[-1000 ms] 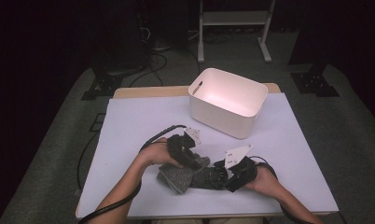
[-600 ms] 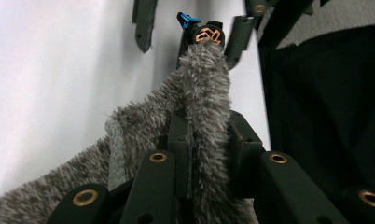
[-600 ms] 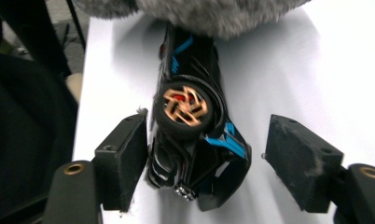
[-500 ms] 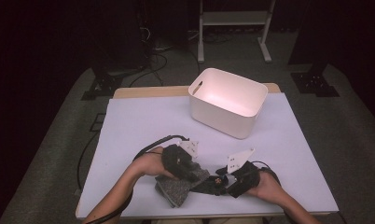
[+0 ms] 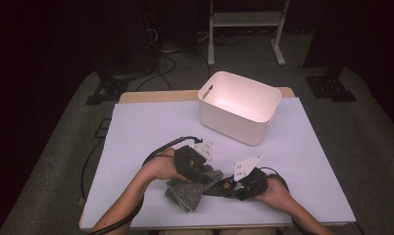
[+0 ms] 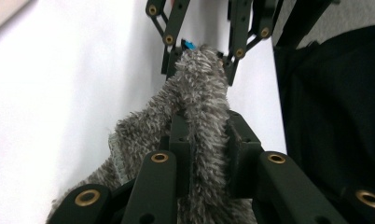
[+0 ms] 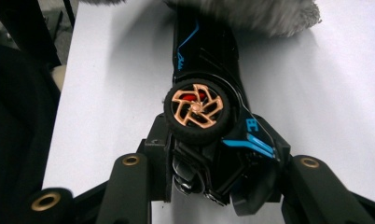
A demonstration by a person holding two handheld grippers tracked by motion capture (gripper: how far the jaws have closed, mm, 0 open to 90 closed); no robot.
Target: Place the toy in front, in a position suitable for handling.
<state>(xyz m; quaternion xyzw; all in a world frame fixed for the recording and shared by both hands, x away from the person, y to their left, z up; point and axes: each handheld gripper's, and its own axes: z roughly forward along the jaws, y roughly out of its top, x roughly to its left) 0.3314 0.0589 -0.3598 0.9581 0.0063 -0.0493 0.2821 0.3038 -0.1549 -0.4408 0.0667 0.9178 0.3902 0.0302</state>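
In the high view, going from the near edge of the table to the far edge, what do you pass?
Grey cloth → left tool, shut on the cloth → white bin.

left gripper (image 5: 197, 164): black body, lower middle of the high view; grey three-cornered plate with small dark holes on top
right gripper (image 5: 234, 183): black body, grey plate tilted above it
jaws: black flat link bars, brass-coloured rivets at every joint
cable: black, looping from the left gripper along the forearm toward the bottom edge
forearms: bare, no sleeves
clothing: dark fabric at the gripper views' edges
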